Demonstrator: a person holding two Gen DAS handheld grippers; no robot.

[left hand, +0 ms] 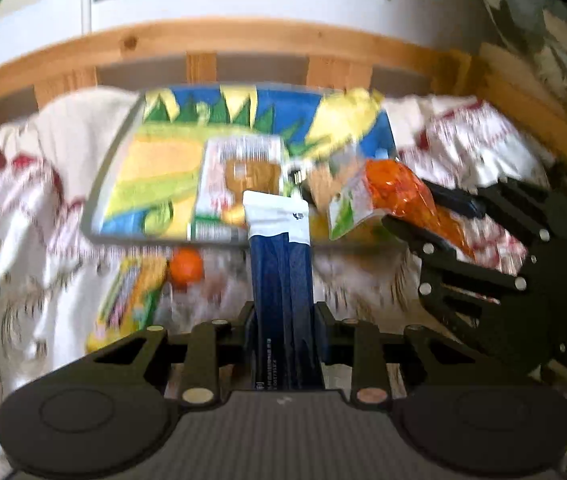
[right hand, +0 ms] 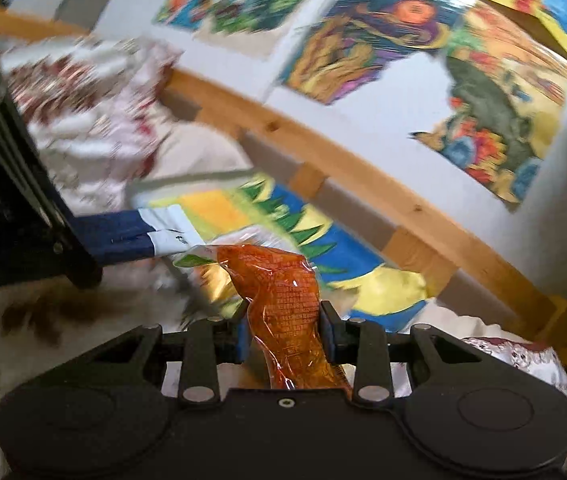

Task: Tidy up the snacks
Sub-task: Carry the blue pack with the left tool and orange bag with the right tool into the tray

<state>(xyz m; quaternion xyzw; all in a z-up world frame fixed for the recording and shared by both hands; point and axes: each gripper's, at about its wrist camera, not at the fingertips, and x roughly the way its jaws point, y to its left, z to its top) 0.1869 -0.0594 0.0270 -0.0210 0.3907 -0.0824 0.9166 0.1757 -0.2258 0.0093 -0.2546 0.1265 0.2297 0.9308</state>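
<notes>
**Both tools loaded over tray**

L tool (left hand: 283, 316): jaws pinched tight on dark blue sachet (left hand: 281, 264), white top end pointing to 12 o'clock, toward the tray (left hand: 123, 168). R tool (right hand: 285, 330): jaws nearly closed, clamped on orange snack pack (right hand: 283, 304); pack crinkled, stood up between the pads, top leaning to 11 o'clock.

Tray w/ bright painted pattern lay on white-and-red patterned cloth (left hand: 23, 208); one pale snack packet (left hand: 239, 184) lay in it near centre. In L view, R tool and its orange pack sat at 3 o'clock of the sachet, over the tray's right edge.

On cloth at 7 o'clock of the tray: yellow-green packet (left hand: 131, 296), small orange round item (left hand: 185, 266) just beside it. Frames blurred; labels unreadable.
</notes>
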